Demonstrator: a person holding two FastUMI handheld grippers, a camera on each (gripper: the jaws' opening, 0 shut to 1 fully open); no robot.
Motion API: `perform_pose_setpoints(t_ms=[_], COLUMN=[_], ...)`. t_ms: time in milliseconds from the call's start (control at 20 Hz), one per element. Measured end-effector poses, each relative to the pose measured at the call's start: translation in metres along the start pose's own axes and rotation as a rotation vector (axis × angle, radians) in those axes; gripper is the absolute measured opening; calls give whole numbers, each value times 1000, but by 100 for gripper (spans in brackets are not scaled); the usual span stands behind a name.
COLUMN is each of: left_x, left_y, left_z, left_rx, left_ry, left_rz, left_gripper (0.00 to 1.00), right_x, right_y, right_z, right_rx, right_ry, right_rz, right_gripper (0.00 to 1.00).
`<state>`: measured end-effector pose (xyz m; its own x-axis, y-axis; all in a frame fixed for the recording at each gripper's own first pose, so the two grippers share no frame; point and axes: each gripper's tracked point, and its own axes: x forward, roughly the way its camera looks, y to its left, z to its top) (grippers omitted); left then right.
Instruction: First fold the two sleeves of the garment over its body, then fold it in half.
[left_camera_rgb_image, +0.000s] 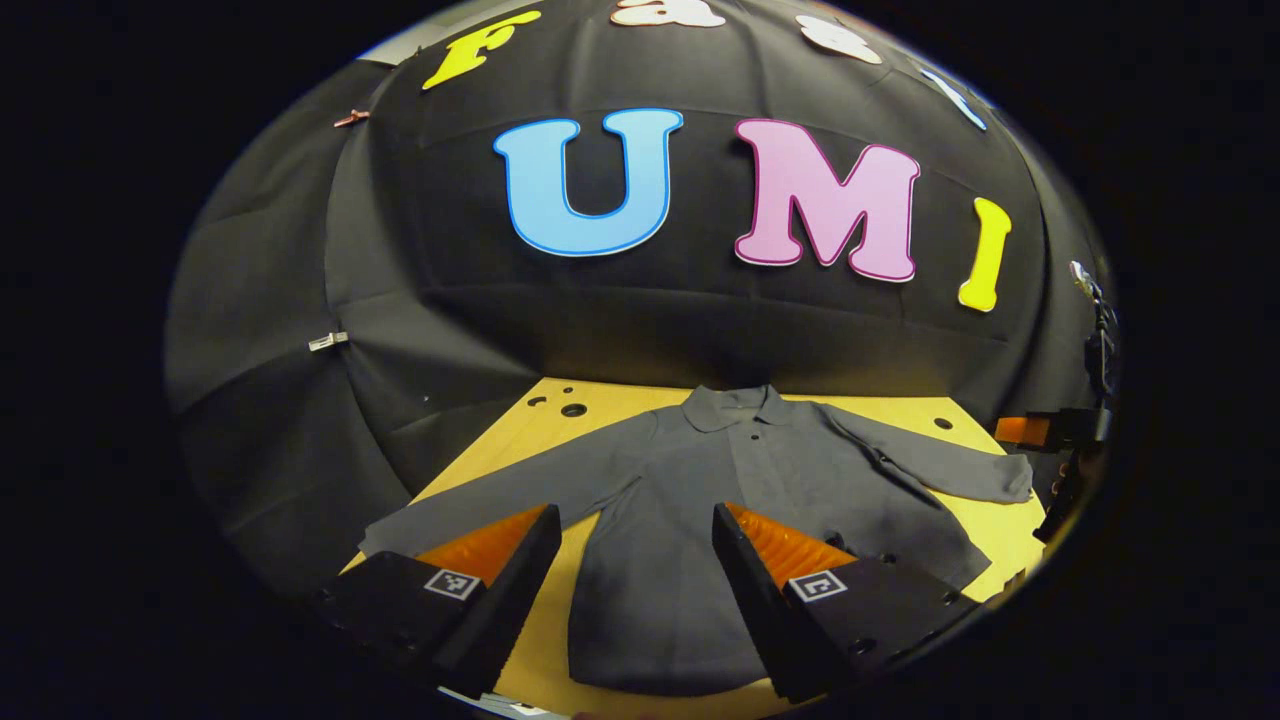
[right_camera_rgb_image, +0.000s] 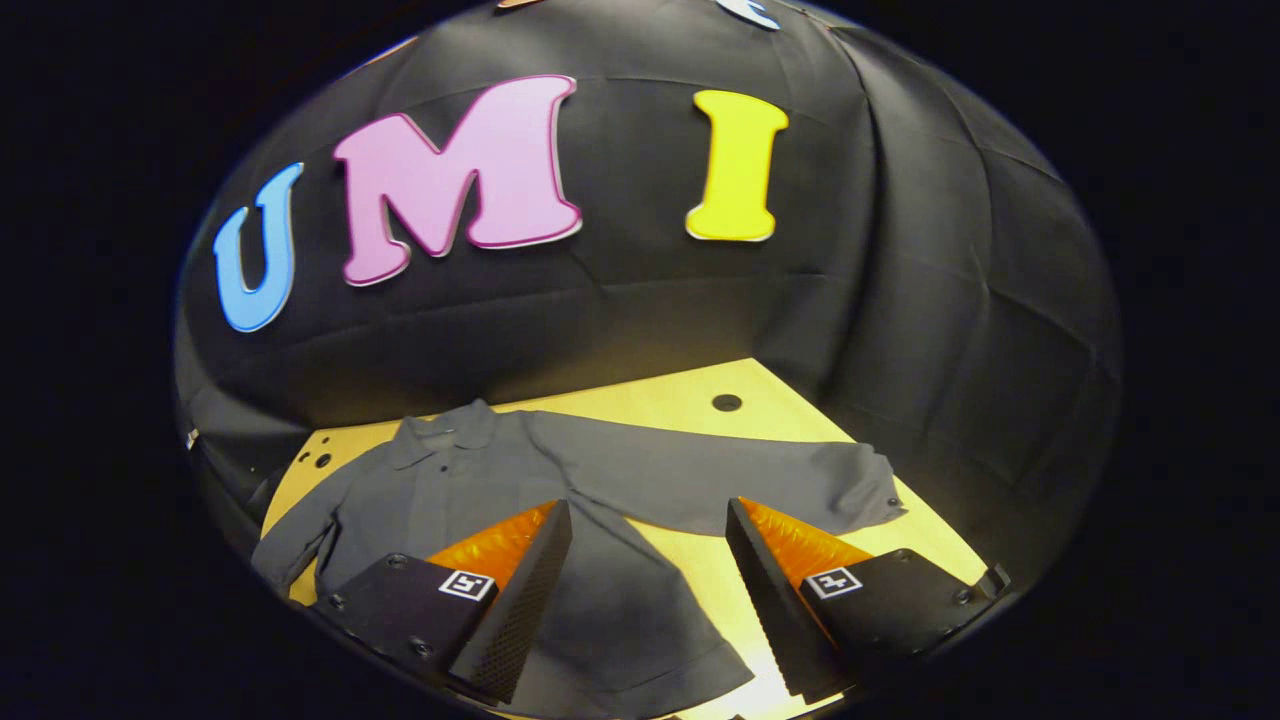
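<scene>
Grey shirt flat on table, sleeves spread. Left gripper jaws wide, empty, above its body; right gripper likewise, sleeve just ahead.

The garment lies flat and spread across the yellow table, so nothing rises from the tabletop to block a pass above it. Bare board lies open behind the collar and beside the sleeves (small holes dot it), while the booth's cloth wall closes the far side
</scene>
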<state>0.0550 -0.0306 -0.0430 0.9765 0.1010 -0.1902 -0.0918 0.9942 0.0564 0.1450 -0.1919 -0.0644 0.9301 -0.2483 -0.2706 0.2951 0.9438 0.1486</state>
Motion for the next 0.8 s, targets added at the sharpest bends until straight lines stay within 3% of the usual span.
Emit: perform_pose_setpoints(t_ms=[450,800], left_x=[18,33], left_y=[-20,-36], left_z=[-14,-42], left_rx=[33,16], left_ry=[74,170], left_rz=[1,28], left_gripper=[96,95], right_x=[60,111], right_y=[-116,-190], right_z=[-10,-11], right_rx=[104,152], right_ry=[59,86], right_rz=[-220,-317], right_gripper=[96,96])
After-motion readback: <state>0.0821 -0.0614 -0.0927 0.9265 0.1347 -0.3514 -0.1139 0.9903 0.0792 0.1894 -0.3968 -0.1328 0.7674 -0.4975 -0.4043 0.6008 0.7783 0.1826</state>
